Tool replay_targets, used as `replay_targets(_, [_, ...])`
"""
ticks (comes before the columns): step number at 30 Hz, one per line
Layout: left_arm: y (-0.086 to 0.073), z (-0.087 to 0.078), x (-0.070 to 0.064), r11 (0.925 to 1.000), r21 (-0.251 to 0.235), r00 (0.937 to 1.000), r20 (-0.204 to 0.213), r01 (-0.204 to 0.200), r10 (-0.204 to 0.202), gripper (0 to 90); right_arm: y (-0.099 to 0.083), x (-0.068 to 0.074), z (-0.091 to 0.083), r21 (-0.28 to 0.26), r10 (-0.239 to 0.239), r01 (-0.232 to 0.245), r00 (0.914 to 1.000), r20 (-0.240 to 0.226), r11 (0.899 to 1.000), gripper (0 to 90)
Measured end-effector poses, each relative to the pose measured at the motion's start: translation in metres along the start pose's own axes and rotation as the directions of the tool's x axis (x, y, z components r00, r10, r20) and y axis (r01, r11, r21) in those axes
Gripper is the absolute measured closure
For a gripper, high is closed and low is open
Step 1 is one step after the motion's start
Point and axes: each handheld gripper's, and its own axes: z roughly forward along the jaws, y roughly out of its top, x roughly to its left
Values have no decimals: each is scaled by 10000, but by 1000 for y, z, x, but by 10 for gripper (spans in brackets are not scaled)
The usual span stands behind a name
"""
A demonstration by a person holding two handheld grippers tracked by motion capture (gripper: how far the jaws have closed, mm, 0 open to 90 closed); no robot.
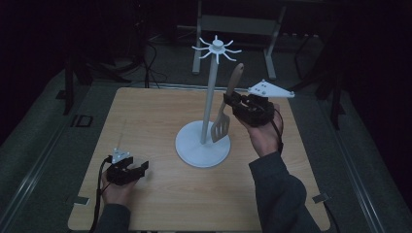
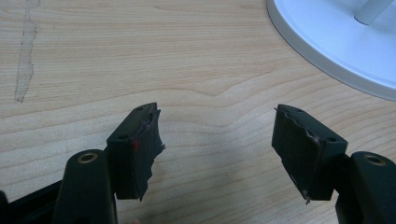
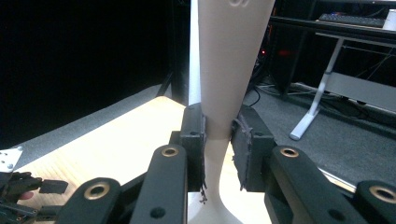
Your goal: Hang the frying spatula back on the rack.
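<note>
**Spatula held up beside a white hook stand**

The right gripper [image 1: 232, 103] holds a slotted spatula [image 1: 226, 108] by its handle, jaws closed tight around it. The spatula hangs roughly upright, blade down, just beside the pole of a white stand [image 1: 208, 104]; the blade hovers over the stand's round base, though whether it touches is hard to judge. The left gripper [image 1: 138, 171] rests low on the wooden surface [image 1: 145, 116], well apart from the stand, its jaws spread wide and holding nothing.
</note>
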Motion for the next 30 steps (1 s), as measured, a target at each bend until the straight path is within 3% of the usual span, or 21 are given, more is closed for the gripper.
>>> replay_targets(30, [0, 0, 1, 10000, -32, 10000, 16, 15, -15, 325, 12, -3, 11, 276, -53, 55, 10000, -73, 9996, 752])
